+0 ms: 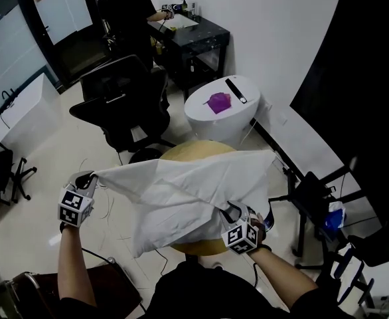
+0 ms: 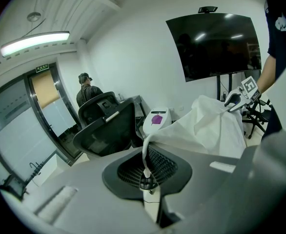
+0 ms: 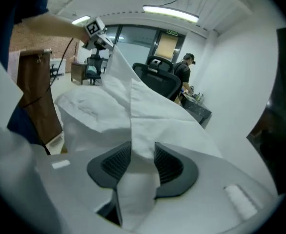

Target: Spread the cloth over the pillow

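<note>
A white cloth (image 1: 181,195) hangs stretched between my two grippers, above a round tan pillow (image 1: 189,150) that it mostly hides. My left gripper (image 1: 90,179) is shut on the cloth's left corner; in the left gripper view a thin strip of cloth (image 2: 144,152) is pinched where the jaws (image 2: 146,175) meet. My right gripper (image 1: 232,212) holds the near right edge. In the right gripper view a thick fold of cloth (image 3: 135,130) fills the gap between the pads (image 3: 135,165). Each gripper also sees the other: the right gripper (image 2: 236,96) and the left gripper (image 3: 97,32).
A black office chair (image 1: 125,105) stands behind the pillow, with a white round unit (image 1: 224,111) carrying a purple item (image 1: 218,102) to its right. A person (image 1: 125,8) stands at a black desk (image 1: 198,42) at the back. A black stand (image 1: 314,198) is on the right.
</note>
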`<action>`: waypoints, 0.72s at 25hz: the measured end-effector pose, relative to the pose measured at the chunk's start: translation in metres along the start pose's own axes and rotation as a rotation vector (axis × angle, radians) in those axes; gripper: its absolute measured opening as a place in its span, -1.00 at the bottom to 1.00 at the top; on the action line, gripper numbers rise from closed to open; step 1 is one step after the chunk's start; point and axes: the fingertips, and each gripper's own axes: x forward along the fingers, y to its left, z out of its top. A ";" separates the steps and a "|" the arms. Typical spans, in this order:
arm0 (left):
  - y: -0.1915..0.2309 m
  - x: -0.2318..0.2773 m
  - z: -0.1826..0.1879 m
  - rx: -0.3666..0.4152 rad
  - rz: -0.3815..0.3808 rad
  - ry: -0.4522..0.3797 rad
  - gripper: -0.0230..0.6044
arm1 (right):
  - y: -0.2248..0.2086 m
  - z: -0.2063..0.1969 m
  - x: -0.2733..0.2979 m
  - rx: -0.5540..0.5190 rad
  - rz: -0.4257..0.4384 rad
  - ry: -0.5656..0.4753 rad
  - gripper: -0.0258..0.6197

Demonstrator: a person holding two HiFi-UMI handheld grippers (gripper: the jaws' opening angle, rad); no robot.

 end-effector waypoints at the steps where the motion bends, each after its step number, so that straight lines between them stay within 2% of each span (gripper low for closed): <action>1: -0.001 -0.001 -0.001 0.000 -0.001 0.001 -0.93 | -0.002 -0.004 0.003 -0.026 -0.022 0.018 -0.42; 5: -0.004 -0.002 -0.001 0.004 -0.004 0.003 -0.93 | -0.011 0.000 0.002 -0.052 -0.053 -0.004 -0.51; 7: -0.004 -0.002 -0.001 0.007 -0.005 0.002 -0.93 | -0.019 0.007 -0.006 -0.039 -0.070 -0.038 -0.80; 8: -0.004 -0.003 -0.001 0.008 -0.005 0.002 -0.93 | -0.024 0.008 -0.009 -0.038 -0.078 -0.043 -0.87; 13: -0.003 -0.004 0.000 0.012 -0.001 -0.003 -0.93 | -0.066 0.017 -0.023 -0.019 -0.137 -0.073 -0.89; 18: 0.009 -0.009 0.010 0.030 0.019 -0.014 -0.93 | -0.149 0.059 -0.064 0.006 -0.266 -0.159 -0.89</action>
